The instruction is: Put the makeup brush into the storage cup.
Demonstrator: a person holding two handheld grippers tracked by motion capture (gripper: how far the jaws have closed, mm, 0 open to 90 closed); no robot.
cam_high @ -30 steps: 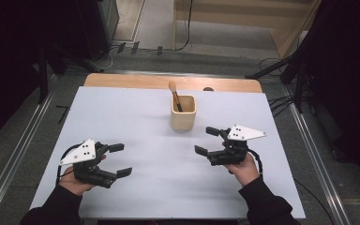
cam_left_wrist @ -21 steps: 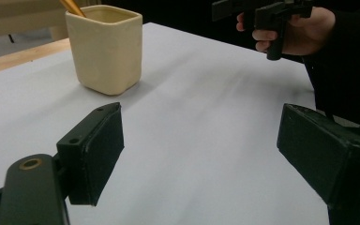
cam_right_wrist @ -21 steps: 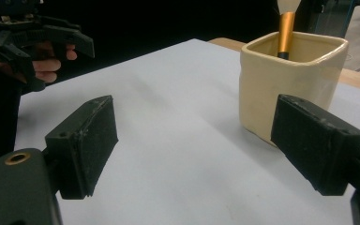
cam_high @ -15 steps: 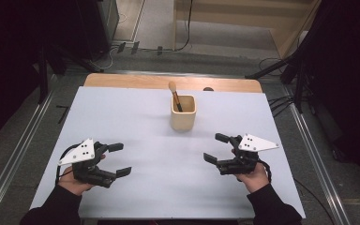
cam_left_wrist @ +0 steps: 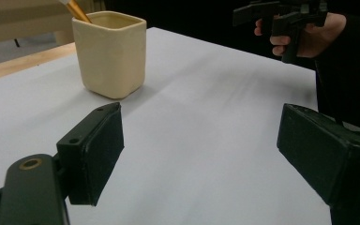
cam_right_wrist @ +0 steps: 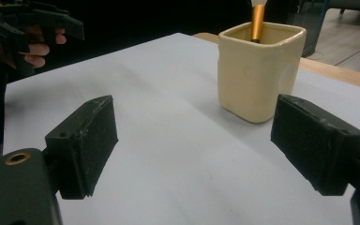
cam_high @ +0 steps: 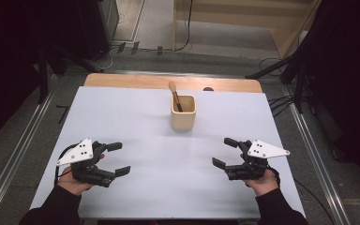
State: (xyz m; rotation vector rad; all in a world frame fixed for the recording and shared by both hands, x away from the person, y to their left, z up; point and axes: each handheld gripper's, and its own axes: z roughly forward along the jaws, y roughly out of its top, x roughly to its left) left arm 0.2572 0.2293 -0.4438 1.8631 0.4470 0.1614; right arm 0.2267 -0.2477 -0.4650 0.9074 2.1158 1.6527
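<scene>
Seen from above: white bench (cam_high: 136,122), cream cup (cam_high: 183,112) standing upright near the far middle, brush (cam_high: 175,95) leaning inside it, handle down. Left gripper (cam_high: 118,159) at the near left, fingers (cam_left_wrist: 93,152) wide apart, holding nothing. Right gripper (cam_high: 224,152) at the near right, fingers (cam_right_wrist: 83,143) likewise apart and empty. Both well short of the cup, pointed inward.

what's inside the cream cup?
A brush stands tilted in the cream cup: orange handle, pale tuft above the rim. Its lower end and the cup's bottom are hidden by the walls.
</scene>
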